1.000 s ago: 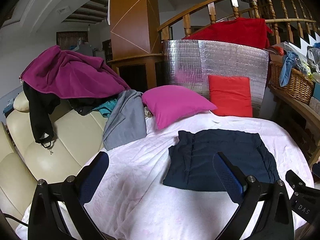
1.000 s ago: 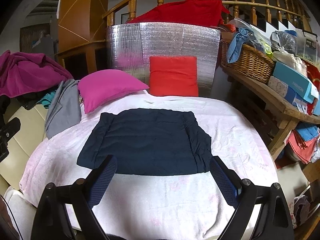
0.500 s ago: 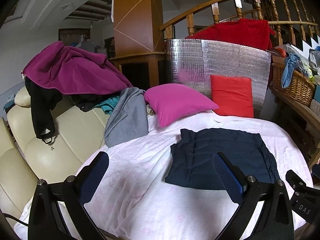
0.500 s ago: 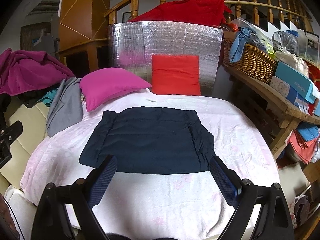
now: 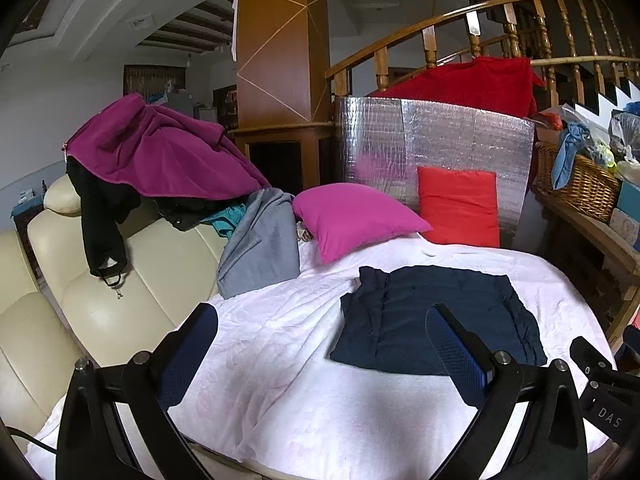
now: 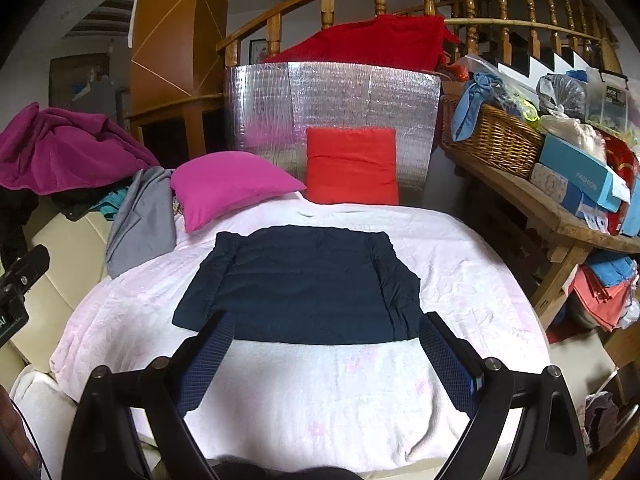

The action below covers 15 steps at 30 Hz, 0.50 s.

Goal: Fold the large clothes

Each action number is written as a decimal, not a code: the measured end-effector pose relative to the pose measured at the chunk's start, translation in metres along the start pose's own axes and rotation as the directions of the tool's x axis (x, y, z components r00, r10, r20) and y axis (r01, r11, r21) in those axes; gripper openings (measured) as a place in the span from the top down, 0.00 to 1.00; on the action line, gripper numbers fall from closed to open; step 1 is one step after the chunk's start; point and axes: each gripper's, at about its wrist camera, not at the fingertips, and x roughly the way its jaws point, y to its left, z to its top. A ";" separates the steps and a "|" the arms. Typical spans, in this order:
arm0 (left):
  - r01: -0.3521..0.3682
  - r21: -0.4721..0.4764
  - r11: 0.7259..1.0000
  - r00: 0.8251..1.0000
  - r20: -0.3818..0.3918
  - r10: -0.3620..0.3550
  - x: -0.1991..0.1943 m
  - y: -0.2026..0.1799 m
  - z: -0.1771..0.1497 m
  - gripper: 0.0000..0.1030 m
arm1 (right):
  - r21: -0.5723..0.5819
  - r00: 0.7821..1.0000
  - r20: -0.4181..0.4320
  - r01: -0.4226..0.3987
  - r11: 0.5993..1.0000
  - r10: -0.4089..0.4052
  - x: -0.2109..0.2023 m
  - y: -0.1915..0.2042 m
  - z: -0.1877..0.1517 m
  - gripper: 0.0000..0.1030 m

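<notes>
We hold both tools above the near edge of the bed (image 6: 328, 392), whose pale pink cover gives a broad flat surface for folding. The dark navy garment (image 6: 300, 284) lies flat in the middle of that cover, already squared into a rectangle with what looks like a sleeve or side panel turned in along each side, though the dark cloth hides the seams and we cannot be sure which part is which. The right tool (image 6: 326, 360) is spread wide and empty, its blue-padded fingers framing the garment's near hem from above, a fair stance for taking that hem at two corners. The left tool (image 5: 320, 356) is likewise wide and holds nothing; it sits off to the garment's left side, with its right finger over the navy cloth and its left finger over bare cover. We judge the garment is partly folded and the next fold would bring the near hem toward the far edge. The magenta pillow (image 6: 230, 182) and the red cushion (image 6: 352, 166) are pushed to the head of the bed, against the silver foil panel (image 6: 332, 100), leaving the middle free. Unfolded clothes wait on the cream sofa (image 5: 132, 280) to the left: a purple fleece (image 5: 160, 156) and a grey garment (image 5: 260, 244) drooping onto the bed.
</notes>
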 end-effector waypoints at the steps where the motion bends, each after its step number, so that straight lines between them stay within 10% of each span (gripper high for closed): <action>1: 0.001 0.000 1.000 1.000 0.003 -0.001 -0.003 0.000 0.000 0.00 | 0.000 1.000 0.003 0.001 1.000 -0.001 -0.002 -0.001 0.000 0.07; 15: 0.009 0.012 1.000 1.000 -0.006 -0.009 0.007 -0.008 0.001 0.00 | 0.018 1.000 -0.010 0.010 1.000 -0.010 0.006 -0.007 -0.001 0.07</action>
